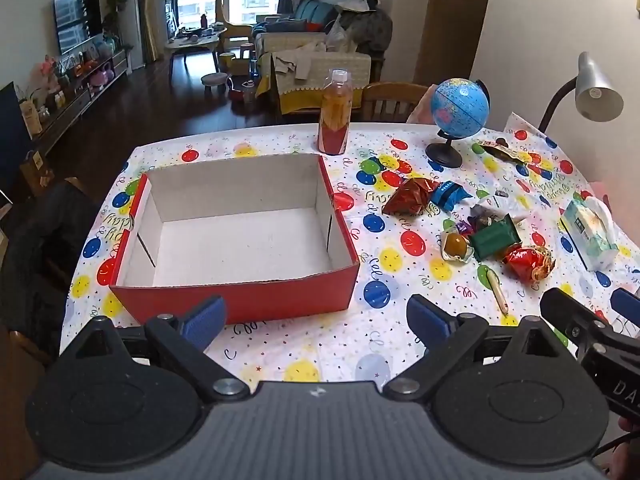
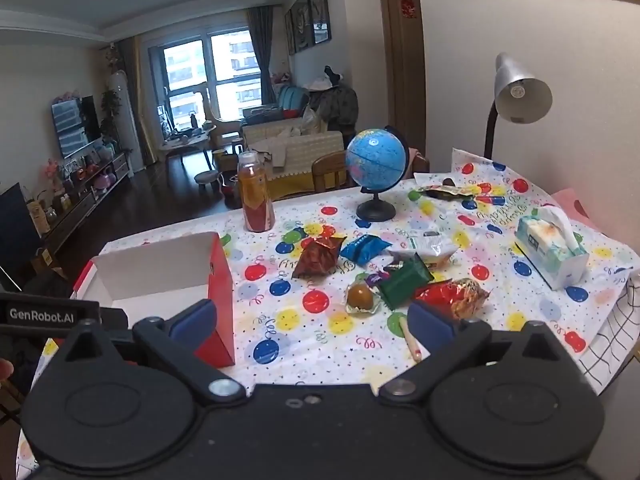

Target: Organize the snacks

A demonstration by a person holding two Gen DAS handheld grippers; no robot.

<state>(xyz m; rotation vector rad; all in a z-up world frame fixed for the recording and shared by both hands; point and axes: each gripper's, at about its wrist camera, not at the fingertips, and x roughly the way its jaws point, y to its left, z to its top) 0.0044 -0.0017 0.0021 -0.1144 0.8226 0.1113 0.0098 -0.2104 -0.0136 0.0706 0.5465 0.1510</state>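
An empty red cardboard box (image 1: 248, 300) (image 2: 220, 280) with a white inside stands on the balloon-print tablecloth. Right of it lies a pile of snacks: a dark red foil bag (image 1: 410, 196) (image 2: 318, 258), a blue packet (image 1: 450, 194) (image 2: 364, 248), a green packet (image 1: 494, 236) (image 2: 404, 280), a round brown sweet in clear wrap (image 1: 456, 245) (image 2: 360, 298) and a shiny red bag (image 1: 528, 262) (image 2: 452, 296). My left gripper (image 1: 316, 320) is open just before the box's near wall, holding nothing. My right gripper (image 2: 312, 324) is open near the table's front edge, short of the snacks, also holding nothing.
A bottle of amber drink (image 1: 335, 114) (image 2: 255, 196) stands behind the box. A small globe (image 1: 460, 110) (image 2: 376, 168), a desk lamp (image 2: 516, 92), a tissue pack (image 1: 590, 234) (image 2: 550, 248), another snack wrapper (image 1: 500, 152) and a pencil (image 1: 497, 290) (image 2: 410, 338) share the right side.
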